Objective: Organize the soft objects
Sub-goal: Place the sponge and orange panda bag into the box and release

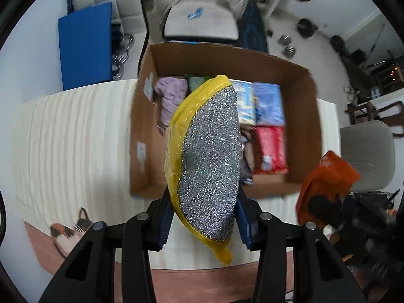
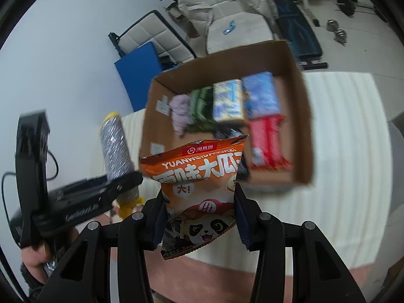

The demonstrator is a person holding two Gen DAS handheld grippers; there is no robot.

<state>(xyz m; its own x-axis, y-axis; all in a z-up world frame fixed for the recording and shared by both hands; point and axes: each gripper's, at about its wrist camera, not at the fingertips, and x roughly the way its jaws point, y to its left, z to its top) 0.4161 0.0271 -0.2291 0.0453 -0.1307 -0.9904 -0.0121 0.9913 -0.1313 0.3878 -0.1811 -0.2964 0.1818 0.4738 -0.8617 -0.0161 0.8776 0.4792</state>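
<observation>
Box: your cardboard box point(image 1: 298, 116) on the table point(image 1: 75, 131) already holds several packs and cloths; two items are still outside it.
Left gripper point(image 1: 204, 224): you hold it raised before the box, clamped on the yellow-edged scouring pad point(image 1: 209, 161).
Right gripper point(image 2: 199, 217): raised likewise, clamped on the orange snack bag point(image 2: 199, 176).

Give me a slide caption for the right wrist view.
Right gripper holding an orange snack bag before an open cardboard box.
</observation>
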